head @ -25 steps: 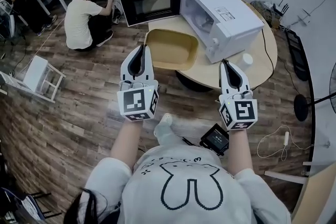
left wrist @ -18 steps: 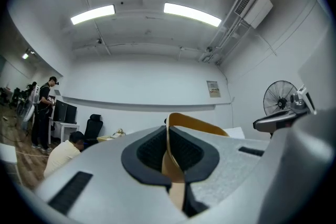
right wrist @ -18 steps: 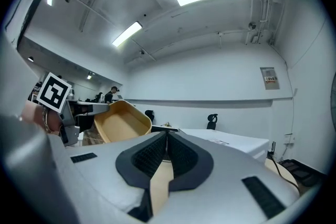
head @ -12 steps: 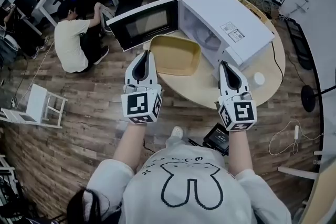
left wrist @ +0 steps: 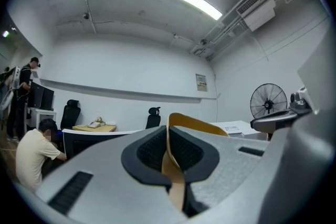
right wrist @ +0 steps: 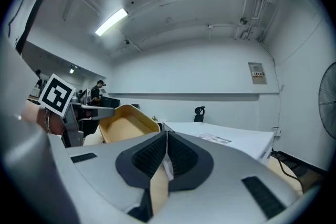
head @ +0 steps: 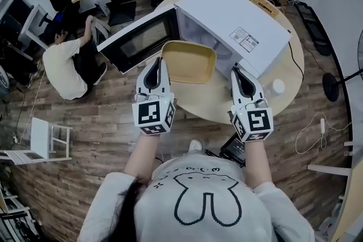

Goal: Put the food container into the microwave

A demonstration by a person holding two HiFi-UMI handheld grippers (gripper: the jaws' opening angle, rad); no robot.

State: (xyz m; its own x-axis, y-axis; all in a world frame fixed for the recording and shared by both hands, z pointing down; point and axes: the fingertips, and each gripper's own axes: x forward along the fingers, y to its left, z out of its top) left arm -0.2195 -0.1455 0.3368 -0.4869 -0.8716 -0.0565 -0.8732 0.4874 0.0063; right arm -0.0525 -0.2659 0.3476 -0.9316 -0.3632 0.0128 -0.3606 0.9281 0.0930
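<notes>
Holding the food container (head: 190, 62) up before the open microwave (head: 238, 20).

Pinched at its left short rim by the left gripper (head: 154, 63), pads closed tight on the thin yellow wall. Carried open side up and roughly level above the round table (head: 212, 102), near its front edge, just before the microwave's mouth and beside the swung-out door (head: 136, 42). Set with the long axis left to right across the head view: one long side turned toward the cavity, the other toward the person, short ends pointing at the door and toward the right gripper (head: 238, 71). There, jaws drawn together with nothing clearly held, near the microwave's front corner, apart from the container.
</notes>
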